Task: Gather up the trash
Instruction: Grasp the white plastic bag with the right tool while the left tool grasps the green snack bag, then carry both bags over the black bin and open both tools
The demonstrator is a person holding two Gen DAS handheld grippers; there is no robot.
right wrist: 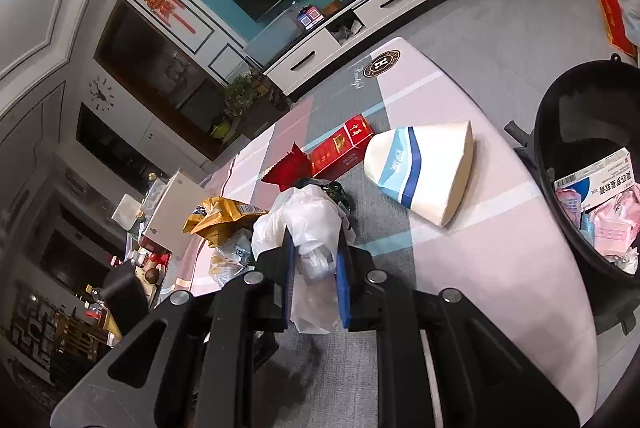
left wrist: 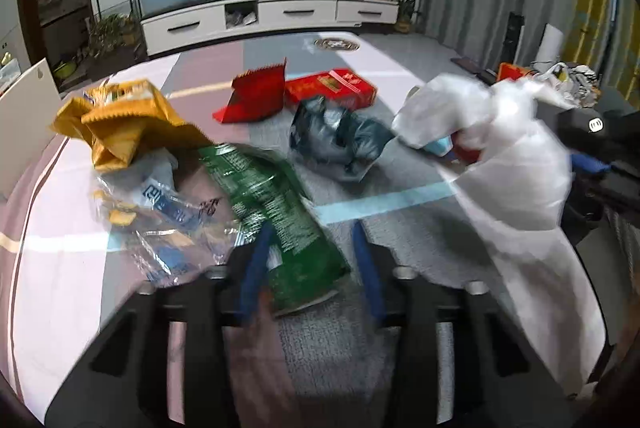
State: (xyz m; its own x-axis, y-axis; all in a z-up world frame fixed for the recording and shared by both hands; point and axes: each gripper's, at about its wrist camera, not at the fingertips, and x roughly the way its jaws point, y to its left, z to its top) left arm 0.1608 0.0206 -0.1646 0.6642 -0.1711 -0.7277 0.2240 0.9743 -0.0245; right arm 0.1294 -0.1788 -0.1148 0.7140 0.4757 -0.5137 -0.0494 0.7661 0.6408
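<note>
Holding boxes and wrappers, black bin (right wrist: 560, 132); right tool (right wrist: 314, 268) clamps white bag (right wrist: 308, 216).

Lower centre of the left view, the green wrapper (left wrist: 276, 212) blurs. At right, the bin (right wrist: 560, 132) is cut off by the frame's edge.

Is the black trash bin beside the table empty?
No. In the right wrist view the black trash bin already holds a white printed box and pink wrappers.
</note>
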